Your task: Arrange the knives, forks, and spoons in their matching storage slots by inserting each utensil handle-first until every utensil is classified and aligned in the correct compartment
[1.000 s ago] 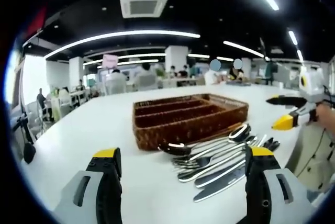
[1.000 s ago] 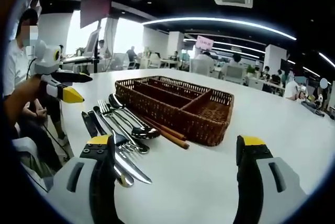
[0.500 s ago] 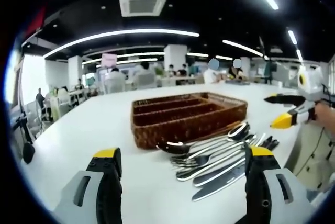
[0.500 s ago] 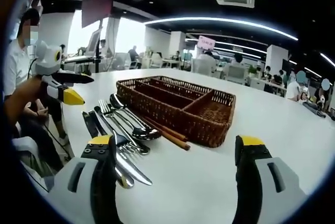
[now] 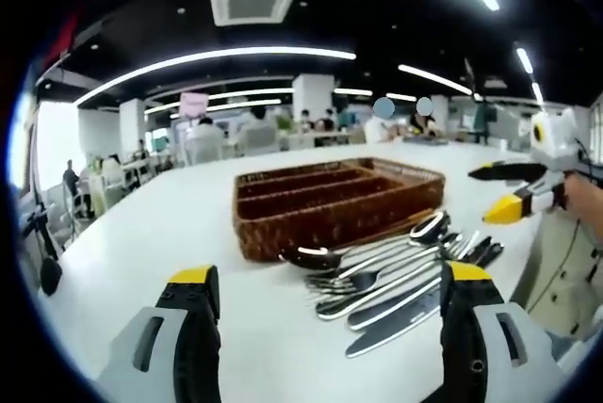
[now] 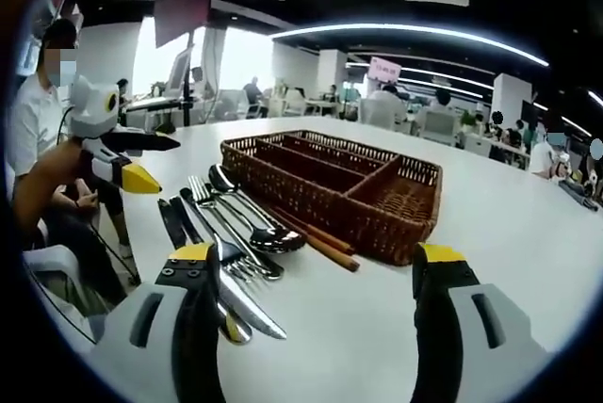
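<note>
A brown wicker organiser (image 5: 334, 198) with long slots and one cross compartment stands on the white table (image 5: 132, 243), and its slots look empty. Beside it lies a heap of steel spoons, forks and knives (image 5: 396, 266). My left gripper (image 5: 331, 274) is open, low over the table just short of the heap. In the right gripper view the same organiser (image 6: 330, 182) has the cutlery (image 6: 231, 238) to its left and brown chopsticks (image 6: 325, 241) against its wall. My right gripper (image 6: 316, 252) is open and holds nothing. Each gripper also shows in the other's view: the right gripper (image 5: 485, 194) and the left gripper (image 6: 165, 166).
A seated person (image 6: 38, 120) is at the table's edge on the left of the right gripper view. Bare table top (image 6: 490, 224) stretches to the right of the organiser. Desks, chairs and people fill the office far behind.
Both views have shifted slightly as the hands drifted. The right gripper's jaws stand a little closer together. The cutlery and organiser lie as before; nothing was taken hold of.
</note>
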